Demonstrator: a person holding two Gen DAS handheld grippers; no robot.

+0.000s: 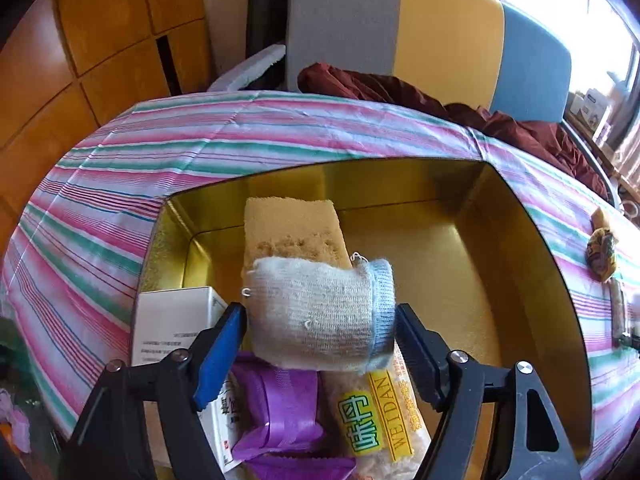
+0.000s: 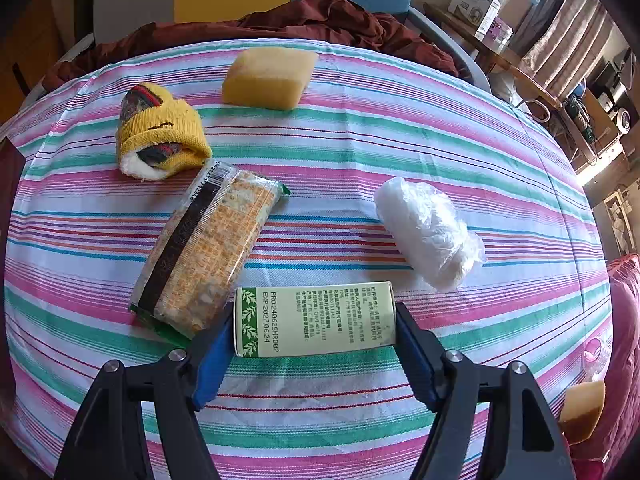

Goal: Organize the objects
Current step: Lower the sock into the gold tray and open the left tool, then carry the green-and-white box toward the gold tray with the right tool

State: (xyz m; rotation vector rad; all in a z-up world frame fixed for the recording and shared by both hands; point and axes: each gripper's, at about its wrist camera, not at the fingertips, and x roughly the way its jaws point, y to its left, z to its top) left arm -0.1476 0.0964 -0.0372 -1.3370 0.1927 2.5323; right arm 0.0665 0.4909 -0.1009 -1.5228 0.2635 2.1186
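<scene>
The rolled white sock (image 1: 320, 312) sits centre frame on the pile in my gold tin (image 1: 520, 240), between my left gripper (image 1: 320, 340)'s parted jaws; it could roll off. Lower centre, my right gripper (image 2: 316, 344) brackets the green box (image 2: 316, 320) (whether pinched, I cannot tell), which might slip.

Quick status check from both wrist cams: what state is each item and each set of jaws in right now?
Gold tin: open, partly filled.
Grey sock roll: between left jaws, atop tin contents; contact unclear.
Sponge in tin: leaning, propped.
Green box: lying flat between right jaws.
Cracker pack: sealed, on cloth.
Yellow sock: rolled, on cloth.
White bag: bundled, on cloth.
Yellow sponge: flat, on cloth.
</scene>
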